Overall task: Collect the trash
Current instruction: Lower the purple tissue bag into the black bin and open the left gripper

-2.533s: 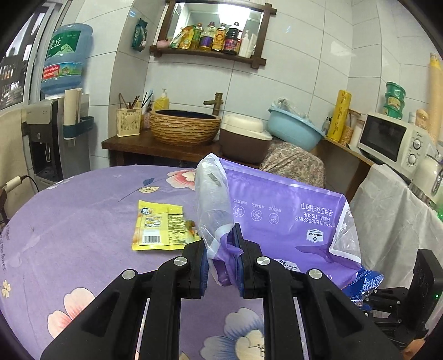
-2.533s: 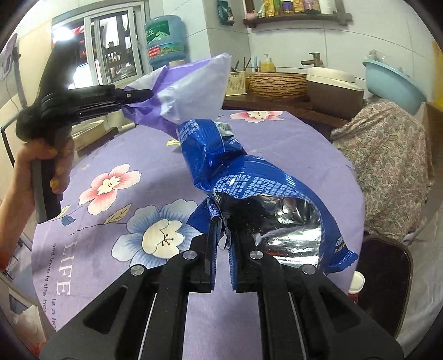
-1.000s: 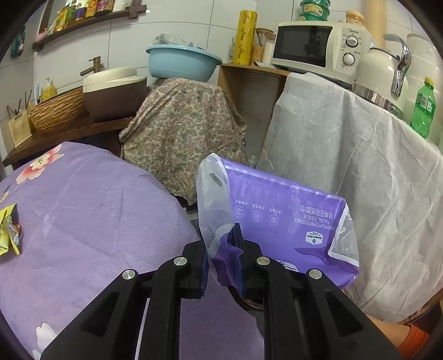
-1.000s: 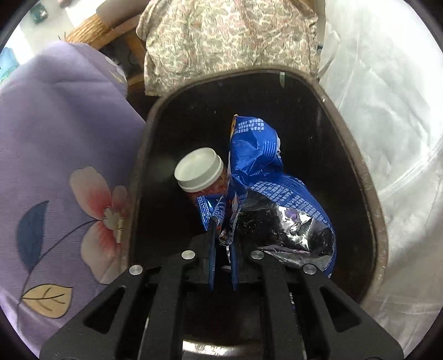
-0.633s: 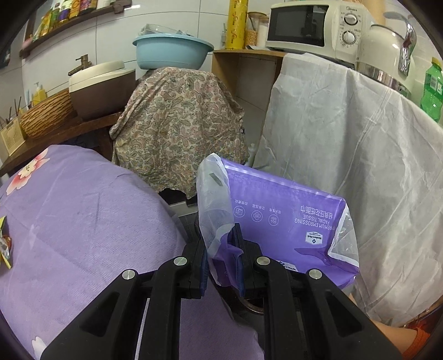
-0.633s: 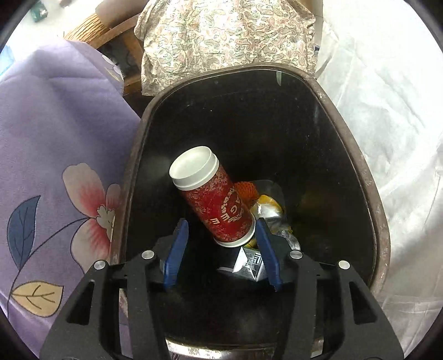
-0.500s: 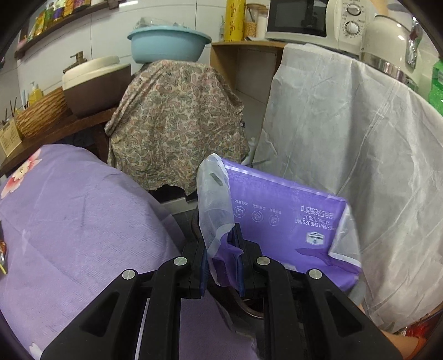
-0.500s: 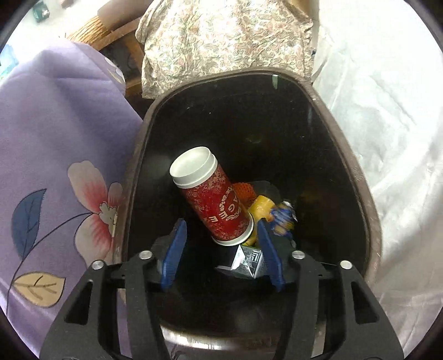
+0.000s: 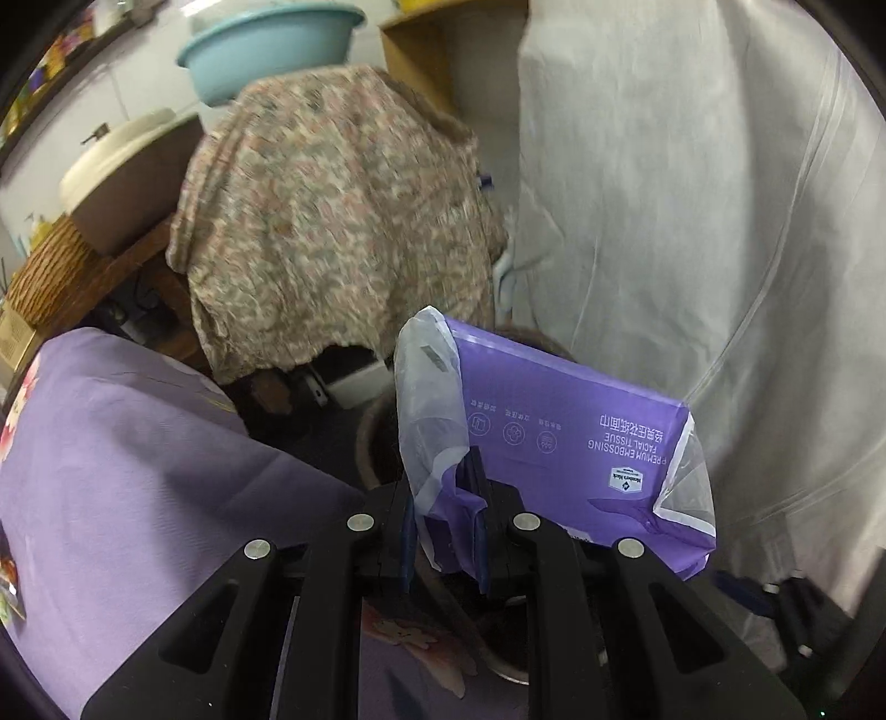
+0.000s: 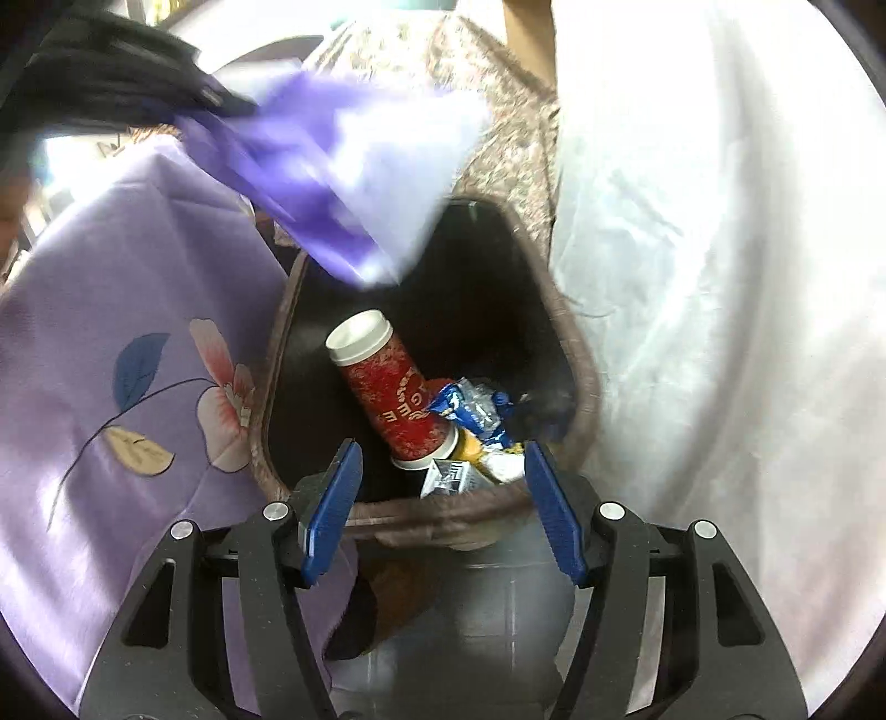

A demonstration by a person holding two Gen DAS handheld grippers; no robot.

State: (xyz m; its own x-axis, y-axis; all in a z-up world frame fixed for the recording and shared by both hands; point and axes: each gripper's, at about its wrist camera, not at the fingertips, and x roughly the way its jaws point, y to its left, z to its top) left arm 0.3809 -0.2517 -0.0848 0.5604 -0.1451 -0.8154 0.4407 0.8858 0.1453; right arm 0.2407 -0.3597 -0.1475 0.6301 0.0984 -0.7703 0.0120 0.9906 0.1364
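Note:
My left gripper [image 9: 446, 493] is shut on a purple facial tissue wrapper [image 9: 565, 443] and holds it above the dark trash bin [image 9: 368, 437]. In the right wrist view the wrapper [image 10: 332, 183] hangs blurred over the bin's far left rim [image 10: 576, 354]. My right gripper [image 10: 440, 498] is open and empty above the bin's near rim. Inside the bin lie a red paper cup with a white lid [image 10: 393, 387], the blue snack bag [image 10: 470, 412] and other small wrappers.
The purple flowered tablecloth [image 10: 111, 360] borders the bin on the left. A white cloth-covered stand [image 10: 720, 277] is on the right. A floral-cloth-covered object [image 9: 332, 221] stands behind the bin, with a blue basin [image 9: 266, 50] above it.
My right gripper opened and let the blue snack bag fall into the bin, then drew back. My left gripper carried the purple wrapper from over the table to above the bin.

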